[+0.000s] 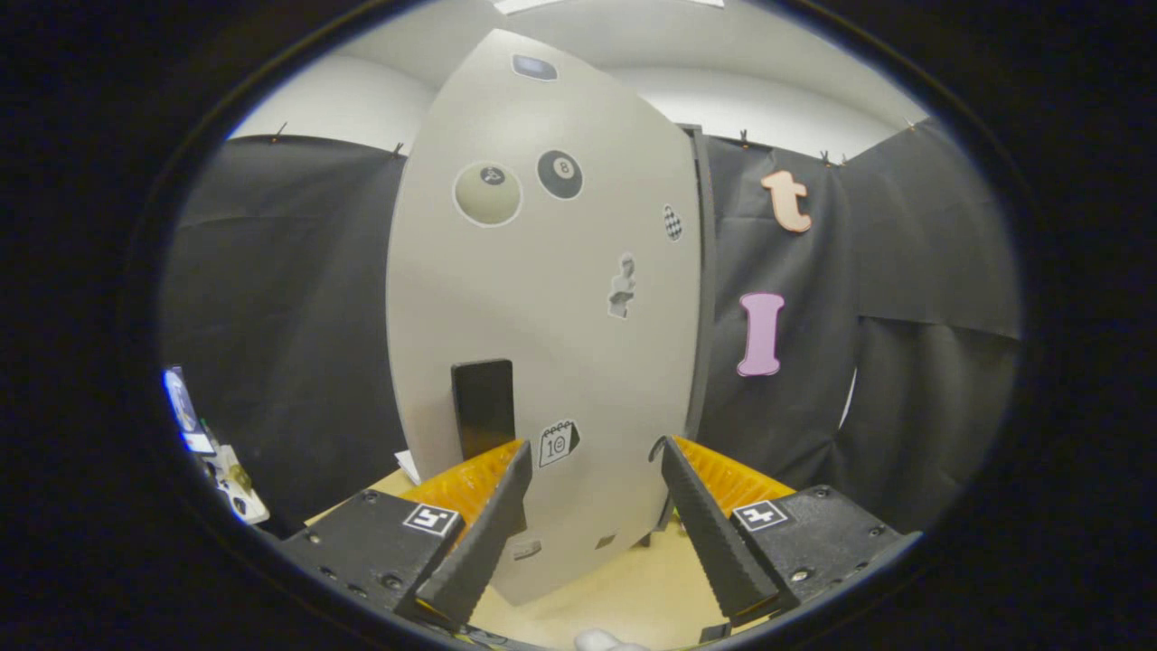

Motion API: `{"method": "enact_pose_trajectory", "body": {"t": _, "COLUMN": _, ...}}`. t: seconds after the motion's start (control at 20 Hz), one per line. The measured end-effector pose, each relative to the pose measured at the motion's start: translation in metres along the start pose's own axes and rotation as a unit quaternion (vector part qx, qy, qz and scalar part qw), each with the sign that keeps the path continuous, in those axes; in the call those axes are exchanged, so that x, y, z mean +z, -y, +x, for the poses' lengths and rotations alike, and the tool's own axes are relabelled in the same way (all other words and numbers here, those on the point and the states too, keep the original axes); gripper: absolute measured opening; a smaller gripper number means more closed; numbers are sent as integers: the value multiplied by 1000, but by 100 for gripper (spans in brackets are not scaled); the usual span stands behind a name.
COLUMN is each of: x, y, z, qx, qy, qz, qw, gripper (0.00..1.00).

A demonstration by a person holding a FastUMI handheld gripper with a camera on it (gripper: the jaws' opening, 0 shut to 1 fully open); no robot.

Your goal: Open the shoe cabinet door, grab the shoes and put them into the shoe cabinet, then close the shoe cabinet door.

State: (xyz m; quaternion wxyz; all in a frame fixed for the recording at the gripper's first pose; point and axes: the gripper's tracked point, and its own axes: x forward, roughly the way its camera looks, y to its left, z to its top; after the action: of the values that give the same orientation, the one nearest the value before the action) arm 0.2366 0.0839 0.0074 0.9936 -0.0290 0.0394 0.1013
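The shoe cabinet door [542,298] stands straight ahead, a tall pale grey panel with several stickers on it. A dark rectangular handle [483,407] sits low on the door, just above my left fingertip. My gripper [592,452] is open, its two fingers spread wide with nothing between them but the door's lower face. The door's dark right edge [703,298] runs down just beyond my right finger [714,533]. Whether the door is fully shut against the cabinet I cannot tell. A small white thing [607,642] peeks up below the fingers.
Black cloth walls [289,316] hang behind and on both sides of the cabinet. A light wooden floor [615,588] lies under the fingers. Some small white and blue items [203,443] sit at the far left.
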Motion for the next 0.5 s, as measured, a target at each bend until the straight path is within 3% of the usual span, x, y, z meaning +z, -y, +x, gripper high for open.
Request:
{"method": "enact_pose_trajectory", "body": {"t": 0.2, "x": 1, "y": -25, "z": 21, "qx": -3, "qy": -4, "qz": 9, "qw": 1000, "gripper": 100}}
{"method": "enact_pose_trajectory", "body": {"t": 0.5, "x": 10, "y": -33, "z": 4, "qx": -15, "qy": 8, "qz": 26, "qw": 1000, "gripper": 100}}
